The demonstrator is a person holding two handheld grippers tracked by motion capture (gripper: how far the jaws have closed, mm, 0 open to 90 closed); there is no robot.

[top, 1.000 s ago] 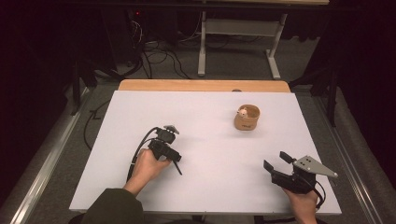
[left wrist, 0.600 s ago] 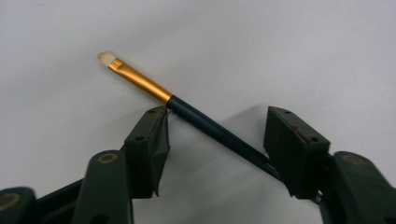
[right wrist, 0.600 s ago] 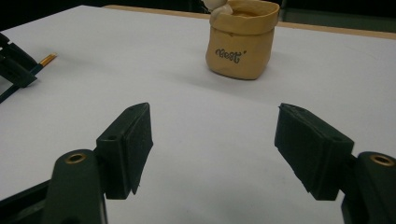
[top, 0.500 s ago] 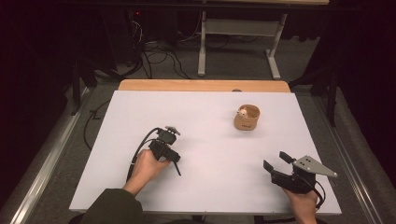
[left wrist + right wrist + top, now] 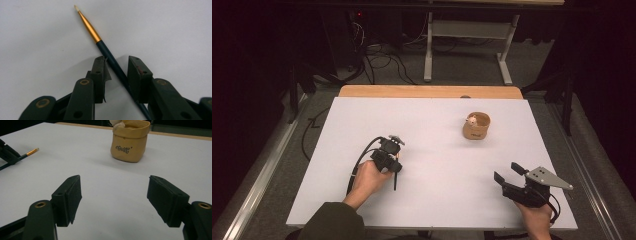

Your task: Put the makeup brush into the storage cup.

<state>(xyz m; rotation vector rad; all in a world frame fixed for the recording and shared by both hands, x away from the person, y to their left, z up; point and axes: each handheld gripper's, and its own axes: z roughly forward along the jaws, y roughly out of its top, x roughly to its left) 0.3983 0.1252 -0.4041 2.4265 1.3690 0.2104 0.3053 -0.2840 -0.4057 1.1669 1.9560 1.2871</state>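
A thin paintbrush (image 5: 110, 58) with a dark handle, gold ferrule and pale tip lies on the white table (image 5: 437, 115). My left gripper (image 5: 116, 62) reaches down over it, and the handle runs slantwise between the jaws. The jaws have just been closing, but a gap remains beside the handle, so it is open. In the high view the left gripper (image 5: 396, 167) is at the left front, the brush (image 5: 395, 181) sticking out toward the person. My right gripper (image 5: 506, 171) rests open and empty at the right front. From the right gripper (image 5: 113, 185) the brush (image 5: 31, 152) shows far left.
A small tan pouch (image 5: 475, 129) holding something white (image 5: 472, 120) stands upright at the back right of the table; the pouch (image 5: 130, 142) is straight ahead of the right gripper. A wooden strip (image 5: 427, 91) edges the far side. Cables and a metal stand lie on the floor beyond.
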